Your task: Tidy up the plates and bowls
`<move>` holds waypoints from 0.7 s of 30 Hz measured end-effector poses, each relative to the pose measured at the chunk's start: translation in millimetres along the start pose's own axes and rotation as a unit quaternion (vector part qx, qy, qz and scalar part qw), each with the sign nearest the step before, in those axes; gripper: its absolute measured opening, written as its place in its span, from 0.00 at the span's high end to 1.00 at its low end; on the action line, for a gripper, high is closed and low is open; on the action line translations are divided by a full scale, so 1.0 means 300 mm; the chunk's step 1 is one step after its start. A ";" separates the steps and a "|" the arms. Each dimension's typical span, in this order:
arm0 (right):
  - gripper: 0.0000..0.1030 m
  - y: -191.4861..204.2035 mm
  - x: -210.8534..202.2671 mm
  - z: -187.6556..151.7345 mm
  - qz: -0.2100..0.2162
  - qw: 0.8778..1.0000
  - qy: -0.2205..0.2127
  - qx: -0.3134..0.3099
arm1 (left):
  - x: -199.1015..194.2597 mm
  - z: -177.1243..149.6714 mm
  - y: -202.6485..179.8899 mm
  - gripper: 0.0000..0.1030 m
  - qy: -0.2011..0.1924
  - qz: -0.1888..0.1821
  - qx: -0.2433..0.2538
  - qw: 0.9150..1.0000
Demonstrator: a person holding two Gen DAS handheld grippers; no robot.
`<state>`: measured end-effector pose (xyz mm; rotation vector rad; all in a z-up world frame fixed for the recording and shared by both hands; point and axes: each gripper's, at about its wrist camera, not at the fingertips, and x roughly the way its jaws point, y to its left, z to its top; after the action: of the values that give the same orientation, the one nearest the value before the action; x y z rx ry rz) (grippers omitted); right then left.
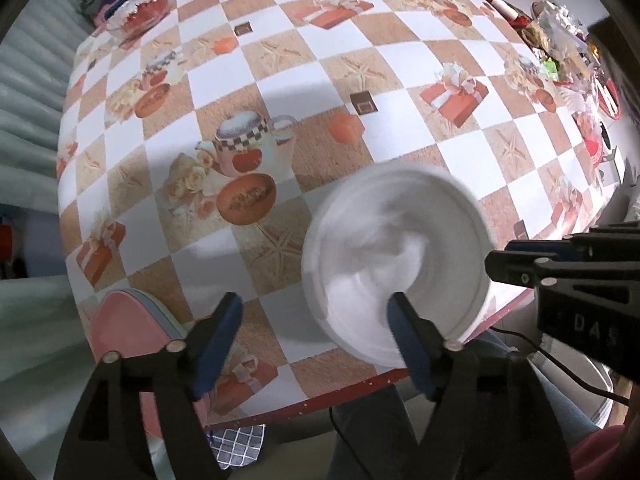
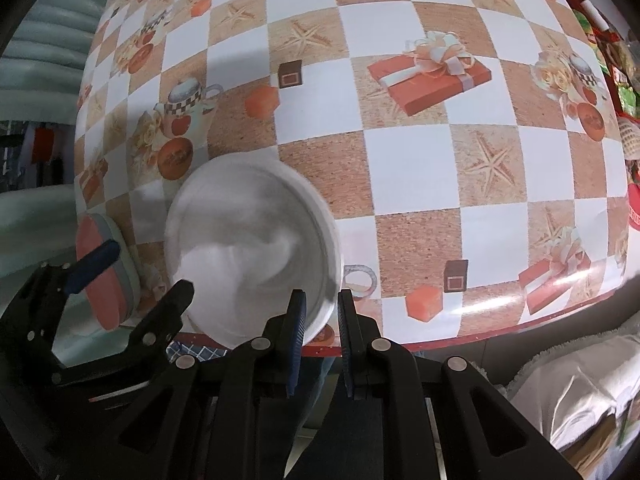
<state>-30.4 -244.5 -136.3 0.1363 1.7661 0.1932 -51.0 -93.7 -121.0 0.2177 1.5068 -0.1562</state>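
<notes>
The white bowl [image 1: 396, 268], smooth, round and motion-blurred, sits near the table's [image 1: 280, 80] front edge, and I judge it just set down, with the pink plate [image 1: 128, 332] at its nine o'clock the next thing to stack or collect. The left gripper [image 1: 316, 344] stands wide, one finger over the bowl's rim without pinching it. The right gripper [image 2: 322, 344] is narrow and empty at the bowl's five o'clock; the checkered tablecloth looks glossy.
</notes>
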 end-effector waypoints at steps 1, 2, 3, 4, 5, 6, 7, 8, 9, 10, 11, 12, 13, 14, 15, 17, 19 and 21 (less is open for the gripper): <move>0.83 0.000 -0.005 0.001 0.000 1.000 -0.001 0.002 | -0.006 -0.001 0.008 0.23 -0.002 0.000 -0.003 1.000; 0.83 -0.005 -0.010 0.002 0.001 1.000 -0.003 0.004 | -0.008 -0.001 0.009 0.22 -0.003 0.001 -0.005 1.000; 0.83 -0.010 -0.014 0.002 0.002 1.000 -0.005 0.007 | -0.010 0.004 0.010 0.22 -0.002 0.004 -0.008 1.000; 0.83 -0.015 -0.017 0.002 0.002 1.000 -0.007 0.008 | -0.009 0.010 0.015 0.22 0.004 0.008 -0.012 1.000; 0.83 -0.024 -0.020 0.001 0.003 1.000 -0.009 0.009 | -0.008 0.008 0.018 0.22 0.007 0.008 -0.015 1.000; 0.76 -0.030 -0.024 0.001 0.004 1.000 -0.011 0.012 | -0.009 0.002 0.022 0.22 0.007 0.006 -0.018 1.000; 0.66 -0.038 -0.028 -0.002 0.005 1.000 -0.012 0.013 | -0.008 0.001 0.026 0.22 0.005 0.005 -0.021 1.000; 0.35 -0.039 -0.031 -0.008 0.006 1.000 -0.015 0.015 | -0.008 0.002 0.027 0.21 0.004 0.006 -0.022 1.000; 0.19 -0.045 -0.038 -0.008 0.008 1.000 -0.020 0.016 | -0.011 0.002 0.029 0.19 0.002 0.005 -0.024 1.000; 0.19 -0.054 -0.049 -0.009 0.010 0.999 -0.029 0.018 | -0.013 0.002 0.027 0.18 0.000 0.005 -0.025 1.000; 0.19 -0.058 -0.053 -0.010 0.011 0.999 -0.031 0.019 | -0.016 0.002 0.030 0.16 -0.002 0.007 -0.025 1.000; 0.19 -0.064 -0.055 -0.009 0.010 0.999 -0.031 0.020 | -0.017 0.004 0.032 0.13 -0.003 0.010 -0.026 1.000; 0.19 -0.067 -0.057 -0.011 0.010 0.999 -0.033 0.023 | -0.017 0.004 0.034 0.12 -0.003 0.012 -0.026 1.000; 0.19 -0.066 -0.061 -0.007 0.009 0.999 -0.035 0.024 | -0.016 0.004 0.037 0.06 -0.002 0.013 -0.028 1.000; 0.13 -0.070 -0.063 -0.007 0.009 0.999 -0.036 0.026 | -0.015 0.003 0.040 0.01 -0.001 0.015 -0.030 0.999; 0.00 -0.079 -0.068 -0.007 0.011 0.999 -0.037 0.028 | -0.016 0.004 0.048 0.01 -0.001 0.014 -0.034 0.999; 0.00 -0.076 -0.075 -0.010 0.009 0.999 -0.046 0.028 | -0.019 0.004 0.054 0.01 -0.003 0.014 -0.036 0.999; 0.00 -0.077 -0.080 -0.012 0.006 0.998 -0.049 0.025 | -0.024 0.003 0.059 0.00 -0.006 0.015 -0.038 0.999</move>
<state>-28.9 -272.1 -117.4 0.1902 1.6736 0.1480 -46.3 -77.1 -112.8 0.1777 1.4947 -0.0768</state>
